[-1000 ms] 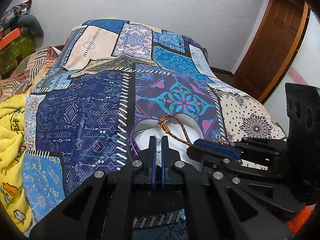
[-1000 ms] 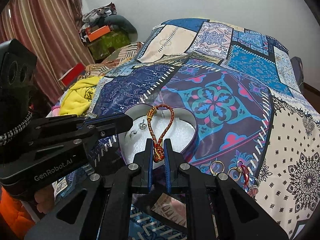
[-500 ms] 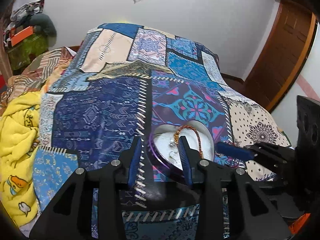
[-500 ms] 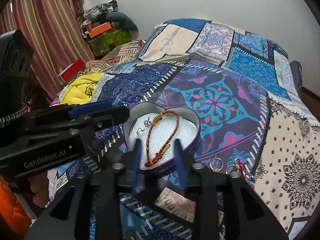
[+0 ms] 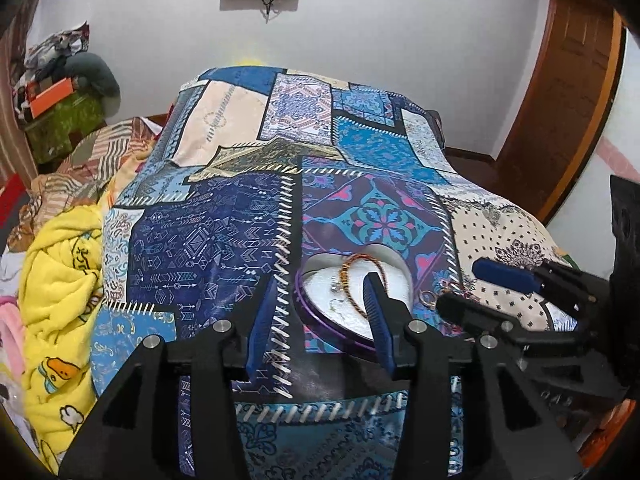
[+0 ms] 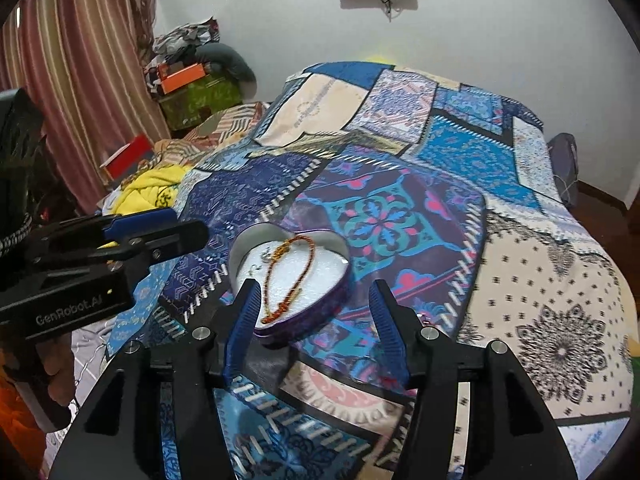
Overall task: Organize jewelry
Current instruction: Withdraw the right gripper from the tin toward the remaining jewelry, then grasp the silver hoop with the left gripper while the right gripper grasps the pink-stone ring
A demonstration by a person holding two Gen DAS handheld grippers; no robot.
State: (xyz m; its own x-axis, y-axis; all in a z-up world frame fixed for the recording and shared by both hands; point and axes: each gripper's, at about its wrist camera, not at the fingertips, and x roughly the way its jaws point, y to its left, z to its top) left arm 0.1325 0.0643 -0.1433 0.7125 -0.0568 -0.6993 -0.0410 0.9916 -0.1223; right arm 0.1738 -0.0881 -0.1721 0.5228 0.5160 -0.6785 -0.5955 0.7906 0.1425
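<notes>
A purple heart-shaped tin [image 5: 320,312] [image 6: 316,316] with a white lining sits on the patchwork bedspread [image 5: 208,248] [image 6: 540,280]. A red-and-orange cord bracelet [image 5: 354,270] [image 6: 290,280] lies loose inside it, beside small silver earrings [image 5: 334,289] [image 6: 264,256]. My left gripper [image 5: 320,280] [image 6: 188,222] hovers just short of the tin, its jaws opening with nothing between them. My right gripper [image 6: 314,286] [image 5: 464,286] hangs over the tin's near tip, its jaws also opening and holding nothing.
Gold rings [image 5: 430,298] lie on the bedspread right of the tin. A yellow blanket [image 5: 60,280] [image 6: 156,188] is bunched at the bed's left edge. Boxes and clothes [image 6: 192,80] are piled by a striped curtain [image 6: 80,80]. A wooden door [image 5: 568,100] stands at the right.
Both grippers were shut on the bracelet over the tin. They opened and let it go, and it now lies in the tin. Both have drawn back and upward.
</notes>
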